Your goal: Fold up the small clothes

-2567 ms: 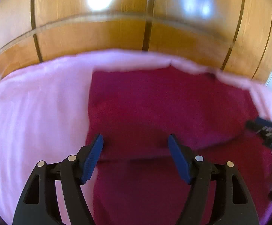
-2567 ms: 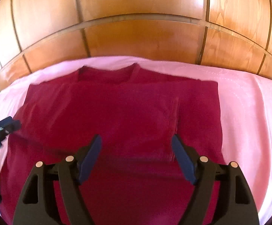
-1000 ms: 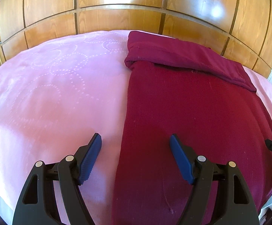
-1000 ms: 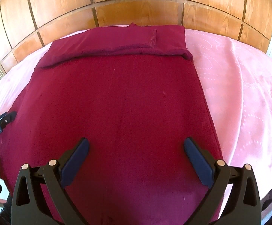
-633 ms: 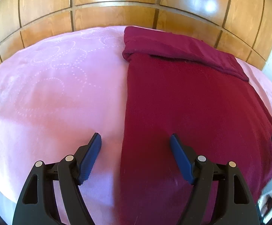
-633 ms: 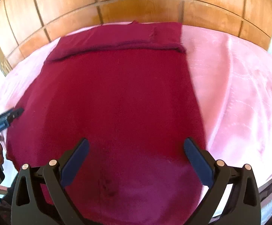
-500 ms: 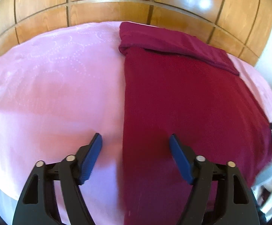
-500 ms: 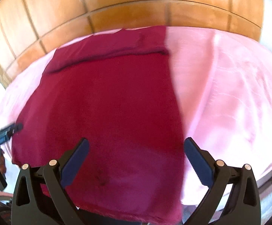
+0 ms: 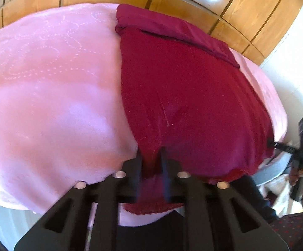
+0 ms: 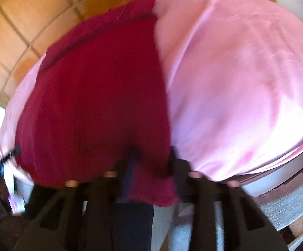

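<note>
Left gripper (image 9: 151, 161) fingers clamp the dark red knit garment (image 9: 185, 96) at the pink bed's (image 9: 47, 87) near edge; right gripper (image 10: 153, 167) blurred, apparently gripping likewise.

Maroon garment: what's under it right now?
The maroon garment lies on the pink blanket, which shows on both sides. Its near hem overhangs the edge, pinched by the left gripper and right gripper. Anything beneath is covered.

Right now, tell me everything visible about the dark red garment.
The dark red garment is soft knit-looking cloth, spread lengthwise on the pink bedcover. Its far end is folded back into a band by the wooden panels. Its near hem hangs over the bed's edge. The left gripper pinches one near corner, the right gripper the other.
</note>
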Demonstrator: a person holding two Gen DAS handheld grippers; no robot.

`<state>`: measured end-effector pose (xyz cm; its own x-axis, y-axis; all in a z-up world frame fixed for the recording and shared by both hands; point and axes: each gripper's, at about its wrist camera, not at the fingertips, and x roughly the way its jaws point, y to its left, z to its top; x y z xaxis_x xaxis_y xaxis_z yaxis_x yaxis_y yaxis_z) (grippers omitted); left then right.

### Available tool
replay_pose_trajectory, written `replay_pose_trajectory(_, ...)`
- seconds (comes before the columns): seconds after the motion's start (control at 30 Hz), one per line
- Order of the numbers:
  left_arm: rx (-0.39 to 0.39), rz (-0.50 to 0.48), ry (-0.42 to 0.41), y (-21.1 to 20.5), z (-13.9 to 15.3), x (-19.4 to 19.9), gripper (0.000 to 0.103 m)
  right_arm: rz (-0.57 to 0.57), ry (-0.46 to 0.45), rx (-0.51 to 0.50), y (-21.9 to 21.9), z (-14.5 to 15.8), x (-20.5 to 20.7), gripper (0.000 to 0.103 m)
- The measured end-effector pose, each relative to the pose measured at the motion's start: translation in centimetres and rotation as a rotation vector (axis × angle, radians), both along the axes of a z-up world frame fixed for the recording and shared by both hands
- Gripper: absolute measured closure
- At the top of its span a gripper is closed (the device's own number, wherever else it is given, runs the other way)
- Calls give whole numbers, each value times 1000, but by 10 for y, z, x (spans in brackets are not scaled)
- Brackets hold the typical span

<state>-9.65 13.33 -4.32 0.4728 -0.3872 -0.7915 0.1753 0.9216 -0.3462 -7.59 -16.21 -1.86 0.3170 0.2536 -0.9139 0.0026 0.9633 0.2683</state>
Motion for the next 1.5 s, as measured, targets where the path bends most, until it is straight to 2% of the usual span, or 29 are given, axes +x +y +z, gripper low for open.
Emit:
replay_pose_trajectory(0.1, -77, -10, -11, 10, 16, 1, 92, 41, -31, 70, 5, 23, 1, 95)
replay_pose_trajectory(0.13, -141, -11, -17, 16, 26, 4, 92, 50, -67, 120, 5, 39, 5, 95)
replay_pose_trajectory(0.2, -208, -8, -33, 21, 38, 11, 92, 49, -150, 215, 4, 66, 17, 95)
replay_pose_trajectory(0.3, -294, -1, -77, 22, 57, 38, 92, 34, -214, 288, 4, 84, 42, 95)
replay_pose_trajectory(0.47, -280, 25, -104, 15, 63, 90, 92, 6, -238, 266, 10, 78, 101, 95)
replay_pose_trajectory(0.63, -257, 64, -63, 13, 50, 144, 92, -52, -214, 245, 8, 60, 145, 95)
replay_pose_trajectory(0.7, -252, 106, -26, 15, 44, 168, 87, -66, -200, 240, 4, 52, 160, 94)
replay_pose_trajectory(0.73, -265, 113, -12, 18, 42, 176, 75, -79, -195, 232, 2, 47, 165, 90)
replay_pose_trajectory(0.77, -279, 138, -6, 22, 40, 184, 54, -90, -192, 227, -2, 45, 173, 85)
replay_pose_trajectory(0.83, -290, 222, -15, 35, 39, 194, 35, -114, -185, 288, -14, 42, 178, 37)
replay_pose_trajectory(0.9, -341, 266, -23, 54, 37, 195, 35, -132, -211, 310, -20, 46, 175, 26)
replay_pose_trajectory(1.0, -339, 302, -16, 69, 29, 186, 34, -166, -223, 325, -30, 50, 163, 15)
replay_pose_trajectory(1.17, -287, 212, 5, 63, 4, 157, 34, -195, -208, 275, -44, 40, 126, 15)
replay_pose_trajectory(1.3, -213, 147, -29, 38, -2, 147, 37, -160, -156, 199, -30, 17, 118, 43)
replay_pose_trajectory(1.33, -213, 128, -26, 32, -1, 147, 56, -154, -149, 181, -25, 11, 119, 51)
replay_pose_trajectory(1.37, -207, 106, -10, 26, -2, 149, 67, -150, -149, 153, -20, 8, 120, 53)
replay_pose_trajectory(1.4, -167, 107, -9, 21, -2, 150, 72, -143, -155, 132, -18, 8, 121, 62)
replay_pose_trajectory(1.43, -114, 99, -29, 16, 1, 151, 85, -132, -154, 132, -15, 10, 122, 76)
replay_pose_trajectory(1.5, -103, 90, -35, 16, 4, 150, 88, -129, -160, 137, -15, 15, 122, 79)
